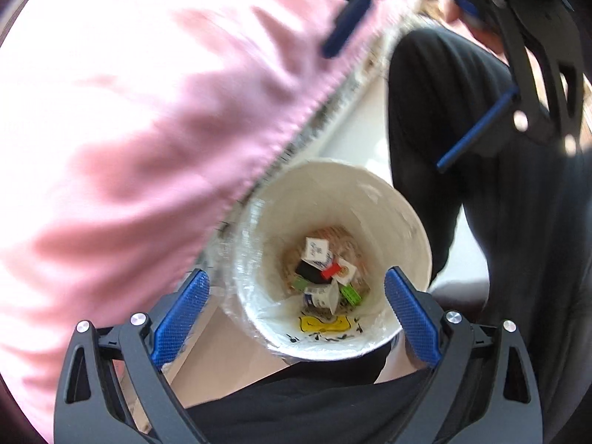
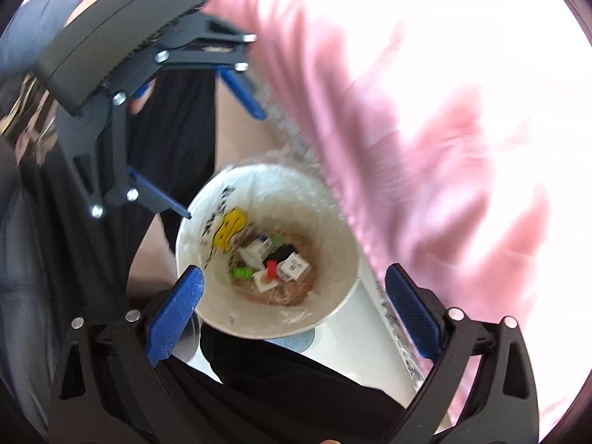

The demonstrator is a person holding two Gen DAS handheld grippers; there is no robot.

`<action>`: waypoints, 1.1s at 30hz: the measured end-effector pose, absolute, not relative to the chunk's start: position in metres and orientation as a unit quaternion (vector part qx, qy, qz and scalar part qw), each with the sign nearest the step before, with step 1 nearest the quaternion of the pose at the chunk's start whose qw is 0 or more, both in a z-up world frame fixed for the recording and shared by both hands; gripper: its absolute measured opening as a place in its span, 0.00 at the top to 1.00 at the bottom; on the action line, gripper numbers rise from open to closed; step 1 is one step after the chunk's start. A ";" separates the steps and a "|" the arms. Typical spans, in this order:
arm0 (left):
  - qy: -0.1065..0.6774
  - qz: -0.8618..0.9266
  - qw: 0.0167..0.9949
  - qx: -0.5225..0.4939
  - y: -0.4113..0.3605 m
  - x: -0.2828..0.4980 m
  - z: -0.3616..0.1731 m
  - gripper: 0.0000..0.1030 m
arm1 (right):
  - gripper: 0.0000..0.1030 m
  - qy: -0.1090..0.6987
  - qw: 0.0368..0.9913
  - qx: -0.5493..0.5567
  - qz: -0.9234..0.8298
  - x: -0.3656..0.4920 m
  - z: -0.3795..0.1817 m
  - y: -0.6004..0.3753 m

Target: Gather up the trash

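Left wrist view is showing both hand-held grippers, left and right, released and empty over the trash bin, so I'd be clearing its rim squarely before the next pickup.

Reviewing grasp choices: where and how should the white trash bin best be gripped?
Probably pinch the white trash bin at its rim from above, one finger inside, one outside: its mouth faces up, wider than either open gripper. Use the rim away from the pink bedding.

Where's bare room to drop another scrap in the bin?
The bin has bare liner on its inner walls above the trash, which crowds the bottom. The mouth is open. Pink cloth borders one side, dark trousers the other.
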State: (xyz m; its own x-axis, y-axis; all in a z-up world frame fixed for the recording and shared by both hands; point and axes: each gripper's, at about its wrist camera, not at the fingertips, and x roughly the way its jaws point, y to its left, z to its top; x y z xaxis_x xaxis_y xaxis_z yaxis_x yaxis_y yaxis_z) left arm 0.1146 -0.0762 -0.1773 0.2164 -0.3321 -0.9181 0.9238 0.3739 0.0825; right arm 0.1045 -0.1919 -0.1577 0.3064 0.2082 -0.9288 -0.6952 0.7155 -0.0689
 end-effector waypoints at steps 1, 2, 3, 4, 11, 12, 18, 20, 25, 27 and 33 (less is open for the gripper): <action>0.438 -0.437 0.716 0.324 -0.074 0.117 -0.169 0.06 | 0.06 0.509 0.783 -0.228 0.276 0.105 -0.152 -0.195; 0.439 -0.421 0.730 0.311 -0.072 0.120 -0.161 0.06 | 0.06 0.509 0.792 -0.220 0.255 0.105 -0.146 -0.197; 0.438 -0.411 0.741 0.299 -0.070 0.122 -0.153 0.06 | 0.06 0.513 0.798 -0.212 0.234 0.106 -0.142 -0.200; 0.435 -0.401 0.753 0.286 -0.067 0.124 -0.144 0.06 | 0.06 0.518 0.805 -0.197 0.212 0.107 -0.137 -0.204; 0.436 -0.318 0.813 0.218 -0.062 0.144 -0.101 0.06 | 0.06 0.540 0.834 -0.068 0.096 0.111 -0.111 -0.235; 0.440 -0.301 0.818 0.214 -0.062 0.147 -0.099 0.06 | 0.06 0.535 0.838 -0.065 0.082 0.110 -0.106 -0.236; 0.479 -0.229 0.834 0.150 -0.058 0.157 -0.080 0.06 | 0.06 0.503 0.864 -0.027 -0.015 0.097 -0.081 -0.240; 0.481 -0.207 0.842 0.133 -0.056 0.153 -0.071 0.06 | 0.06 0.492 0.869 -0.006 -0.047 0.091 -0.072 -0.241; 0.468 -0.160 0.864 0.097 -0.051 0.136 -0.049 0.06 | 0.06 0.484 0.869 0.035 -0.094 0.073 -0.056 -0.242; 0.465 -0.141 0.870 0.083 -0.047 0.128 -0.041 0.06 | 0.06 0.477 0.872 0.028 -0.106 0.065 -0.048 -0.234; 0.460 -0.103 0.881 0.050 -0.038 0.099 -0.028 0.06 | 0.06 0.466 0.874 0.082 -0.109 0.040 -0.029 -0.228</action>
State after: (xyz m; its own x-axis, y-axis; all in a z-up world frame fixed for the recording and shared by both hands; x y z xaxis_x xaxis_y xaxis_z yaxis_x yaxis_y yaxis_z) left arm 0.0991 -0.0384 -0.0279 0.5559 -0.1351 -0.8202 0.2265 0.9740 -0.0069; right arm 0.0396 -0.2282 -0.0292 0.5427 -0.1141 -0.8321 0.2666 0.9629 0.0418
